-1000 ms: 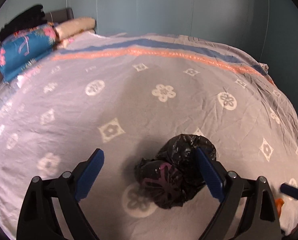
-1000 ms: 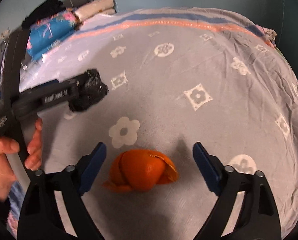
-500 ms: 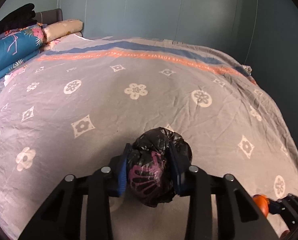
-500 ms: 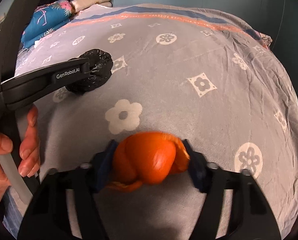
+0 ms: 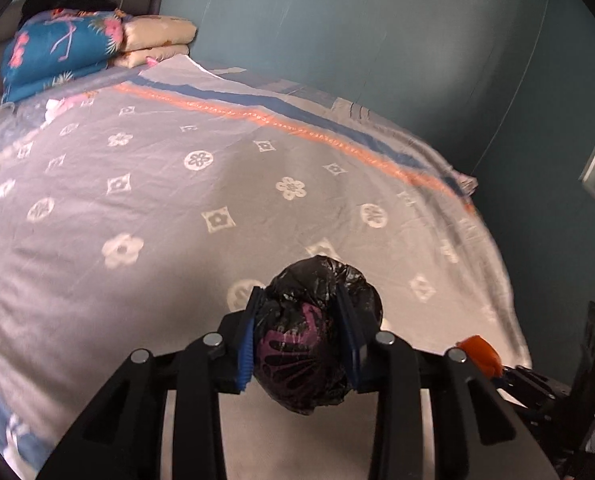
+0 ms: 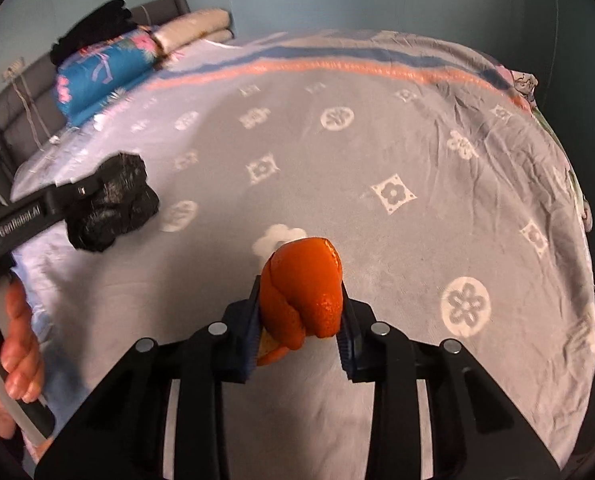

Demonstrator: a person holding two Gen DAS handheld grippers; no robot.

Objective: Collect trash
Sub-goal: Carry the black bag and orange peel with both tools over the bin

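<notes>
Gripping a crumpled black bag (image 5: 317, 336) between our left gripper's (image 5: 302, 334) blue fingers (image 5: 247, 344), we hold it clear above the bed (image 5: 145, 200). Our right gripper (image 6: 300, 320) is closing on an orange peel (image 6: 303, 292), its fingers (image 6: 253, 328) pressing both sides, lifted off the grey flowered cover. Folded blankets (image 5: 61, 52) sit at the bed's far corner.

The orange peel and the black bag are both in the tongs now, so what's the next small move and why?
Probably lift both clear of the bedspread and carry them off toward a bin, which isn't in view. The right tongs are closing on the peel; the left tongs pinch the bag. No other trash shows on the bed.
</notes>
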